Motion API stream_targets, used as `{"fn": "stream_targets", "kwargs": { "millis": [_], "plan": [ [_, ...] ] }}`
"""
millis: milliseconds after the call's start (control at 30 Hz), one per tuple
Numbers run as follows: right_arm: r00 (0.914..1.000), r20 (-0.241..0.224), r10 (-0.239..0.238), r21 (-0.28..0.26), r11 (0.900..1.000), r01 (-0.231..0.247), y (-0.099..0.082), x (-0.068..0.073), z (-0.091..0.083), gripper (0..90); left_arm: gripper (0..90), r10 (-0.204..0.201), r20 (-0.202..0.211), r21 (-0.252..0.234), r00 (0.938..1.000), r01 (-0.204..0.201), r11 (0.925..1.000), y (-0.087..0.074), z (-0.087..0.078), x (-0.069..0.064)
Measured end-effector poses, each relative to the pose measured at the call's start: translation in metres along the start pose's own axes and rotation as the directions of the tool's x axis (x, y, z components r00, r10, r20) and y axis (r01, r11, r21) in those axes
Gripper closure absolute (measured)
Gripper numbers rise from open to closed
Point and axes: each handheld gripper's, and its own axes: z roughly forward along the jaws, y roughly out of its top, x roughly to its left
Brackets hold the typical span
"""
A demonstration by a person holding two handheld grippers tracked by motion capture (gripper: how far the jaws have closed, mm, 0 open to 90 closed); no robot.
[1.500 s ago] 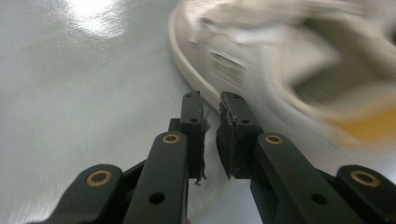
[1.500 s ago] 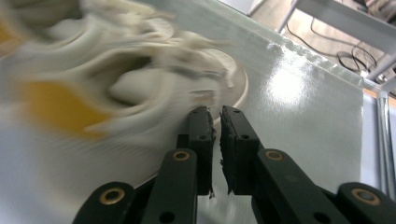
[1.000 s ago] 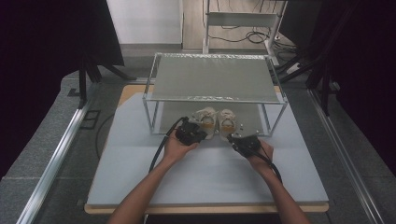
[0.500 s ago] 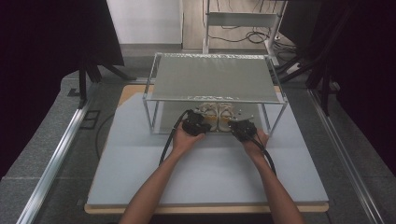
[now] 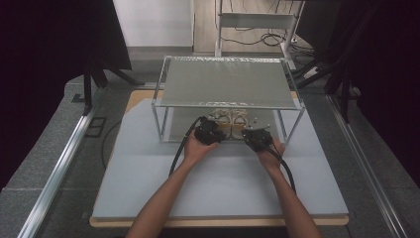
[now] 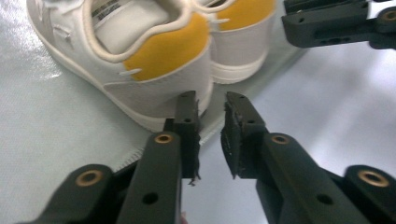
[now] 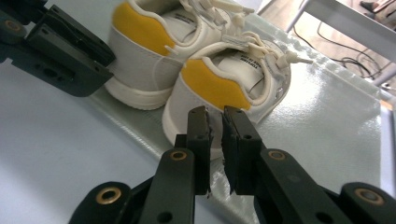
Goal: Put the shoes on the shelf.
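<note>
A pair of white sneakers with yellow heel linings stands on the lower shelf (image 5: 181, 126) of a metal rack, heels toward me: left shoe (image 5: 221, 118) (image 6: 154, 60) (image 7: 144, 46), right shoe (image 5: 240, 119) (image 6: 238, 42) (image 7: 219, 88). My left gripper (image 5: 217, 128) (image 6: 211, 100) sits right behind the left shoe's heel. Its jaws have just been opening and nothing is in the small gap. My right gripper (image 5: 246, 131) (image 7: 215, 114) is at the right shoe's heel. Its jaws have also just been opening to a narrow gap, with the heel just beyond the tips.
The rack's upper shelf (image 5: 225, 82) overhangs the shoes and the gripper tips. Its front posts (image 5: 159, 124) stand either side of my hands. The rack rests on a pale board (image 5: 223, 178) with free room in front. Cables trail back from both grippers.
Both hands have moved forward toward the rack, the right one more, and the shoes sit slightly deeper on the lower shelf.
</note>
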Motion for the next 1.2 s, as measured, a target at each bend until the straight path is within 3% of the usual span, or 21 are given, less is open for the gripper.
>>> {"fn": "stream_targets", "kwargs": {
  "millis": [100, 133, 300, 533, 667, 800, 867, 967, 1067, 1200],
  "plan": [
    [0.9997, -0.024, 0.005, -0.040, 0.9992, -0.006, -0.004, -0.001, -0.010, 76.0, 68.4, -0.010, 0.015, -0.030, 0.9998, 0.010, 0.9995, -0.004, -0.013, -0.005],
    [0.9995, -0.032, 0.007, -0.051, 0.9987, -0.008, -0.005, -0.001, -0.014, 74.3, 65.9, -0.071, 0.024, -0.032, 0.9972, 0.072, 0.9969, -0.008, -0.016, -0.011],
    [0.9978, -0.065, 0.008, -0.100, 0.9949, -0.014, -0.015, 0.002, -0.038, 67.1, 53.1, -0.066, 0.044, -0.037, 0.9968, 0.068, 0.9970, -0.029, -0.032, -0.020],
    [0.9968, -0.079, -0.014, -0.165, 0.9863, 0.001, -0.035, 0.011, -0.077, 58.2, 47.4, -0.056, 0.032, -0.072, 0.9979, 0.058, 0.9957, -0.064, -0.063, -0.029],
    [0.9970, -0.076, -0.019, -0.163, 0.9866, 0.006, -0.048, 0.012, -0.092, 56.1, 44.5, -0.040, 0.007, -0.092, 0.9992, 0.040, 0.9950, -0.078, -0.080, -0.032],
    [0.9953, -0.097, 0.005, -0.167, 0.9858, -0.021, -0.066, 0.010, -0.105, 54.3, 41.4, -0.044, -0.021, -0.119, 0.9988, 0.041, 0.9920, -0.093, -0.093, -0.035],
    [0.9937, -0.111, 0.015, -0.172, 0.9845, -0.034, -0.080, 0.010, -0.110, 53.9, 40.8, -0.041, -0.023, -0.110, 0.9989, 0.039, 0.9932, -0.096, -0.095, -0.035],
    [0.9949, -0.101, -0.012, -0.125, 0.9922, -0.001, -0.095, 0.009, -0.112, 52.7, 39.7, -0.055, -0.030, -0.115, 0.9980, 0.052, 0.9921, -0.104, -0.102, -0.032],
    [0.9930, -0.116, 0.022, -0.121, 0.9919, -0.036, -0.106, 0.004, -0.117, 52.6, 39.6, -0.075, -0.039, -0.121, 0.9965, 0.070, 0.9902, -0.113, -0.110, -0.029],
    [0.9940, -0.106, 0.025, -0.125, 0.9915, -0.038, -0.109, 0.002, -0.119, 51.7, 39.1, -0.102, -0.040, -0.140, 0.9940, 0.096, 0.9855, -0.119, -0.120, -0.025]
  ]
}}
